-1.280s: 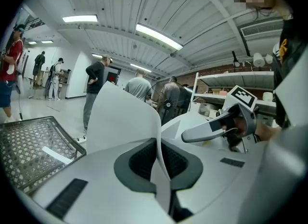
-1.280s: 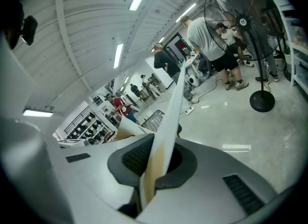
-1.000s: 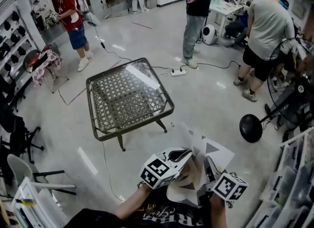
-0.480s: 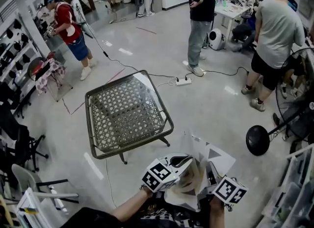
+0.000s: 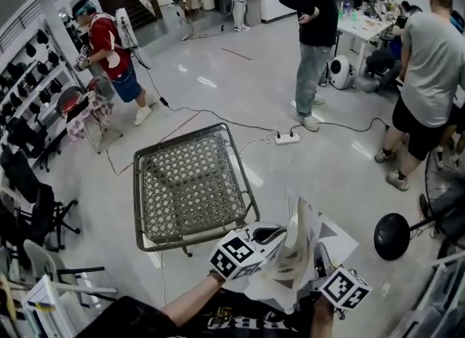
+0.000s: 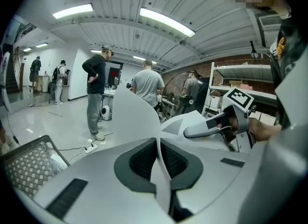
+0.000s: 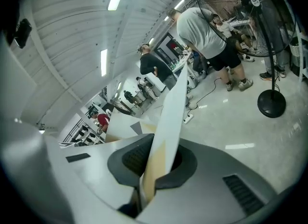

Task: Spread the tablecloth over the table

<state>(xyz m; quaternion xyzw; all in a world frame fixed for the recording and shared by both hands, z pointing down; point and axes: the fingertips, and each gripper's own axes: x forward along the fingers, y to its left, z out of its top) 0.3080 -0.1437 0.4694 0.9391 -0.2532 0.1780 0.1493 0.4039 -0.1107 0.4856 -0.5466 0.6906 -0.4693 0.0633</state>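
The tablecloth (image 5: 301, 253) hangs bunched and folded close to the person's body, near the wire-mesh surface (image 5: 136, 206) but not yet over it. One edge stands upright in the left gripper (image 5: 272, 235) and another in the right gripper (image 5: 317, 260), side by side, with both pairs of jaws closed on the cloth. The step in hand is judged to be the approach; the next move calls for drawing the grippers apart to open the cloth over the surface.

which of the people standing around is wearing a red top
The far-left person in the head view, beside the wall shelves; the person in black and the person in grey stand on the right.
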